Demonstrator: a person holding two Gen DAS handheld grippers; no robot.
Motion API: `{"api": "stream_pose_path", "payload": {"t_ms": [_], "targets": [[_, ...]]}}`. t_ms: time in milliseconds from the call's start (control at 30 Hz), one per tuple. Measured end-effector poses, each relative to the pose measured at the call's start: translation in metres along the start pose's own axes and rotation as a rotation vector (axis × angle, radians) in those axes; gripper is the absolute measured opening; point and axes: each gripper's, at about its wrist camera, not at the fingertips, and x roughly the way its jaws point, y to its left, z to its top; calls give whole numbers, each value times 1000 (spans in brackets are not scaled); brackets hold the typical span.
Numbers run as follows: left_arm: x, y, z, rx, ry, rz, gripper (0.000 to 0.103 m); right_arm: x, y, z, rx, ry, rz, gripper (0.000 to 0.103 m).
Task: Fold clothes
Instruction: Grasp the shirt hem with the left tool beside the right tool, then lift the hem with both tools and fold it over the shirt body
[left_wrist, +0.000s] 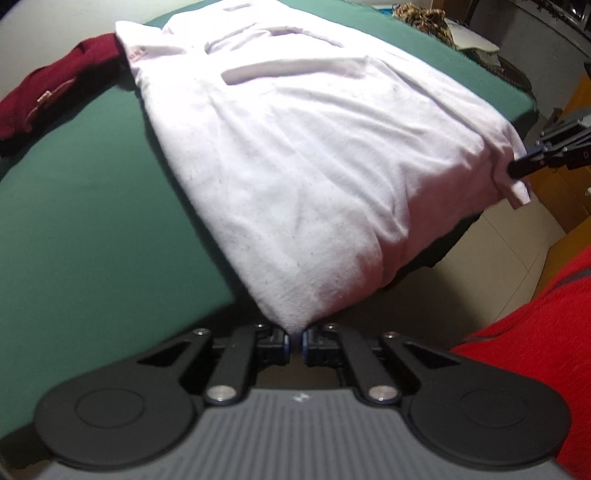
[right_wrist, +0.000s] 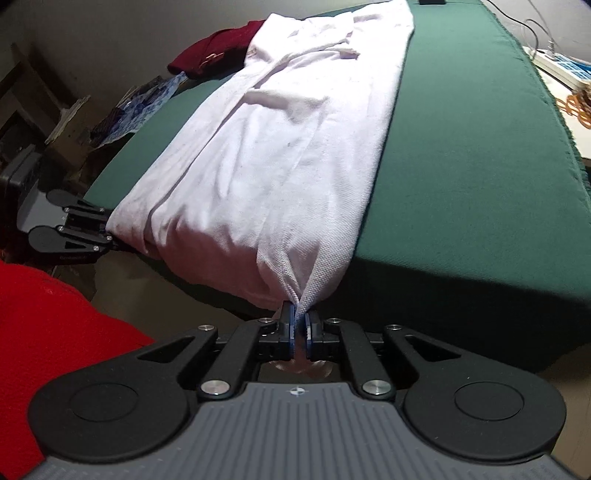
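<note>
Two black two-finger grippers clamp one white cotton shirt (left_wrist: 295, 155) lying on the green cloth table (left_wrist: 92, 206): left gripper (left_wrist: 294, 341) and right gripper (right_wrist: 300, 328) each pinch a near corner. One crumpled maroon garment (left_wrist: 48, 99) lies beyond.

Green table cover (left_wrist: 92, 206), power strip (right_wrist: 565, 64).

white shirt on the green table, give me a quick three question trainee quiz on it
1. True or false: both grippers are shut on the white shirt.
2. Which part does the left gripper pinch? A) collar B) a near corner C) a sleeve
3. What dark red thing lies on the green table beside the shirt's far end?

Key: 1 true, the right gripper grips the other near corner. 2 B. 3 the maroon garment.
</note>
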Motion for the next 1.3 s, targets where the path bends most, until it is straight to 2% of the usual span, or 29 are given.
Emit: {"api": "stream_pose_path", "payload": {"t_ms": [100, 200, 333, 433, 667, 900, 1167, 1300], "targets": [[-12, 0, 0, 7, -28, -22, 0, -4, 1, 0, 44, 8, -16, 6], [-16, 1, -1, 0, -53, -33, 0, -9, 4, 2, 80, -20, -4, 6], [-29, 13, 4, -78, -108, -91, 0, -16, 5, 10, 134, -68, 29, 6], [-33, 22, 9, -139, -100, -117, 0, -20, 5, 21, 137, -72, 55, 6], [-44, 38, 25, -291, -131, -79, 0, -23, -4, 69, 58, -48, 133, 6], [-34, 52, 55, -397, -144, -7, 0, -9, -29, 105, 18, -14, 175, 6], [-30, 54, 66, -442, -135, 46, 0, -3, -42, 127, 0, 9, 250, 7], [-27, 59, 71, -459, -127, 55, 0, 1, -47, 136, 13, -5, 255, 7]]}}
